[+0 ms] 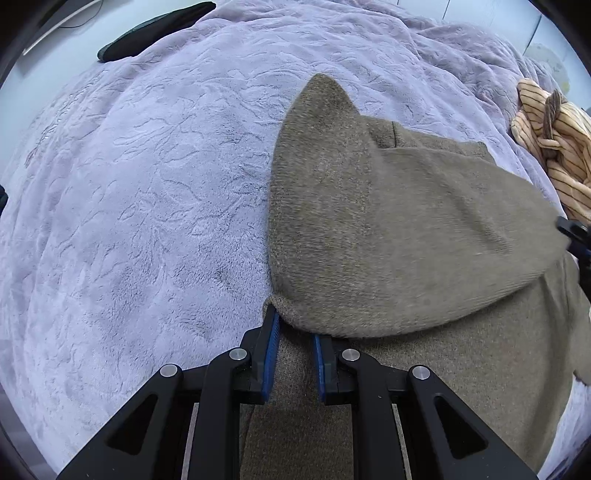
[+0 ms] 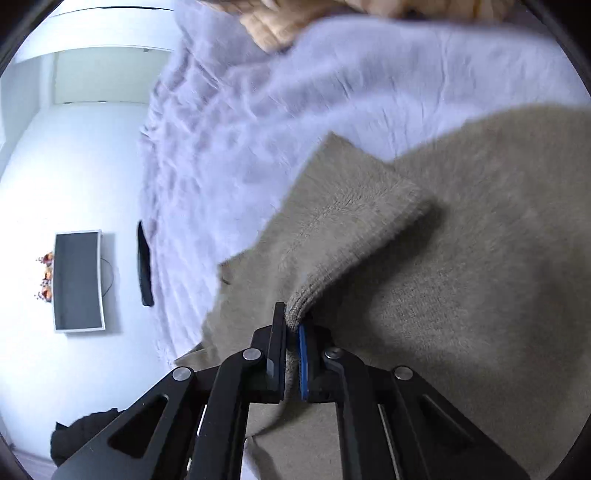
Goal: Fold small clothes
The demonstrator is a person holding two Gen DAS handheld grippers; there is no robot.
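A bed covered by a lilac fleece blanket [image 1: 147, 184] with an embossed leafy pattern filled most of the room, white wall and floor beyond it. The brown knitted sweater [image 1: 388, 221] lay on the blanket, toward its near right part, one sleeve or flap folded over the body so a pointed tip stuck out toward the far side of the blanket. The left gripper [image 1: 295, 330] pointed steeply down at the sweater's near fold edge, blue pads nearly together, pinching the knit edge between them. The right gripper [image 2: 293, 325] was clamped tight on a ribbed cuff or hem corner of the same sweater [image 2: 461, 258], fabric bunched between the fingers and lifted off the body of the garment; that view was blurred. Right of the sweater, at the blanket's edge, sat a crumpled orange striped garment [image 1: 554, 155]. A dark flat object [image 1: 155, 29] lay on the blanket's far left edge, can't tell what. Past the blanket in the right wrist view, a grey monitor-like panel [image 2: 78, 280] stood against the white surface, and a black bundle [image 2: 81, 435] sat low beside the gripper arm.
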